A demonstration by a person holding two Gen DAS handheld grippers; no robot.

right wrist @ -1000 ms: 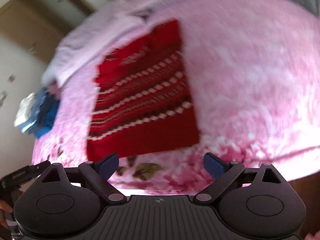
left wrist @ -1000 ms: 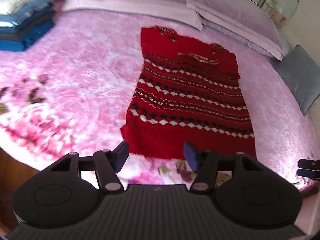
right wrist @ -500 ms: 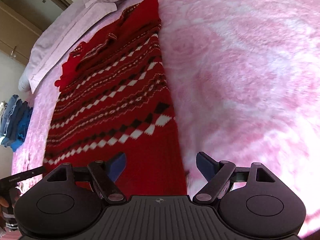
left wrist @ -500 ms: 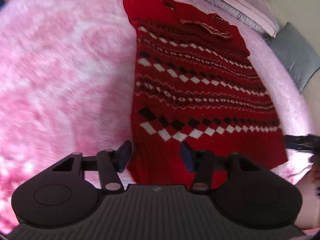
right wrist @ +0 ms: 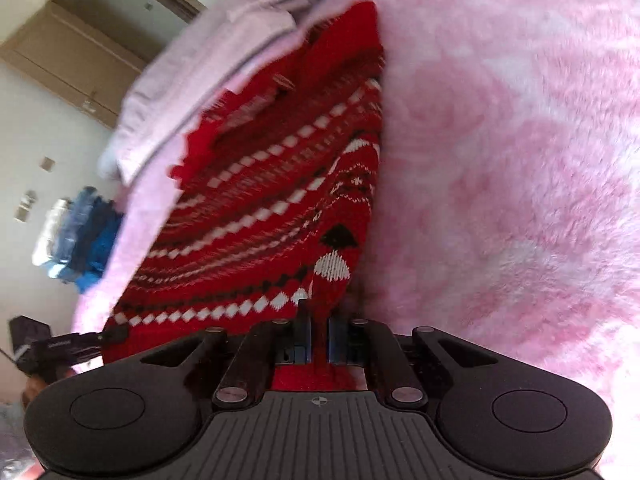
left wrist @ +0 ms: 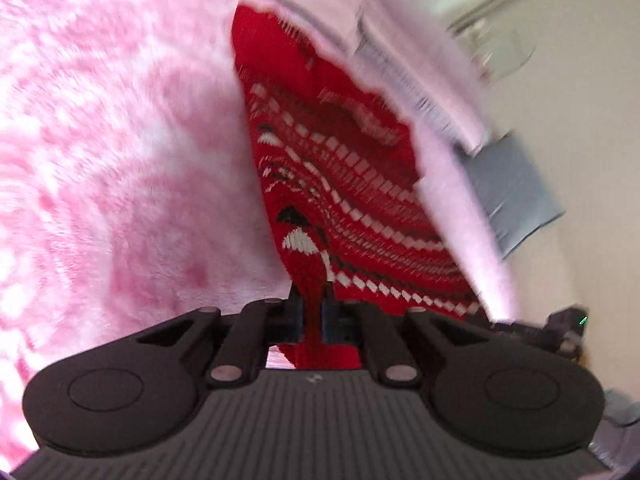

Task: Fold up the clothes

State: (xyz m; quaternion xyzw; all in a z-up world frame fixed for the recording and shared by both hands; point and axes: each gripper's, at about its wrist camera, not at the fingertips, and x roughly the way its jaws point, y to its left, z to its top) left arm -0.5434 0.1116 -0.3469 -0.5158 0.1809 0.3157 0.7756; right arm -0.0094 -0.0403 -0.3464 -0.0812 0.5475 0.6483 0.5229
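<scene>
A red knitted sweater [left wrist: 340, 168] with white and black diamond bands lies flat on the fluffy pink blanket [left wrist: 120, 160]. My left gripper [left wrist: 311, 296] is closing its jaws on the sweater's near left hem corner, and the pads pinch a raised ridge of red knit. In the right wrist view the sweater [right wrist: 260, 200] stretches away to the upper left, and my right gripper [right wrist: 318, 312] is shut on its near right hem corner. Each view shows the other gripper at its edge: the right gripper [left wrist: 560, 328] and the left gripper [right wrist: 68, 346].
Pale pink pillows [right wrist: 192, 80] lie past the sweater's collar. A grey cushion [left wrist: 516, 188] rests at the bed's right side. A stack of folded blue clothes [right wrist: 80, 240] sits at the far left of the pink blanket [right wrist: 500, 160]. A wardrobe [right wrist: 80, 40] stands behind.
Both grippers came down from above the bed's near edge onto the sweater's hem. Their jaws went from wide open to pinched on the two near corners.
</scene>
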